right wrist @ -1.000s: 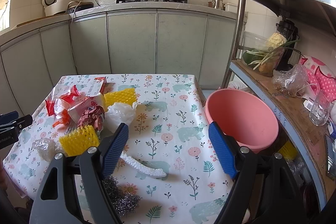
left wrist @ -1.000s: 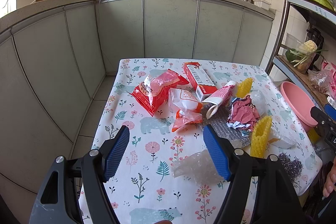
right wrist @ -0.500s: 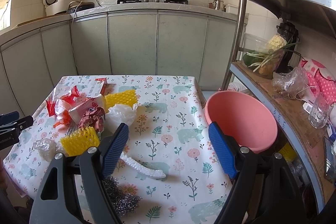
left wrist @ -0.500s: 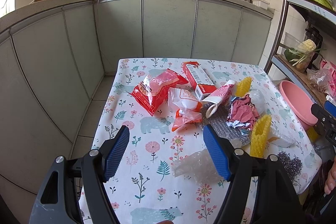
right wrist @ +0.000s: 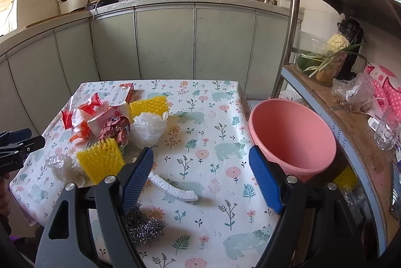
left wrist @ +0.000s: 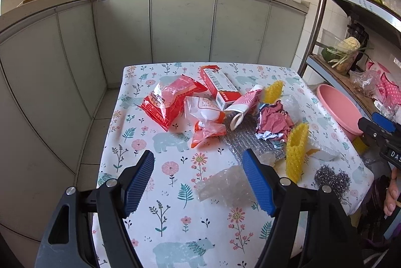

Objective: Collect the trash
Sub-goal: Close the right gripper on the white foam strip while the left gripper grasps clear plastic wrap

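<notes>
barely begun, by the look of it. trash pile point(left wrist: 225, 112) heaped across the table point(left wrist: 175, 230), pink basin point(right wrist: 290, 137) at right empty. left gripper point(left wrist: 198, 180) and right gripper point(right wrist: 200, 177) spread wide, holding nothing.

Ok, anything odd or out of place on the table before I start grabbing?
Only the expected litter: wrappers, a crumpled box and yellow foam nets heaped on the tablecloth. The pink basin stands empty beside the table; nothing spilled.

Both tongs, left point(left wrist: 198, 180) and right point(right wrist: 200, 177), have black plastic arms, silver screws and ribbed blue pads point(left wrist: 255, 182).
</notes>
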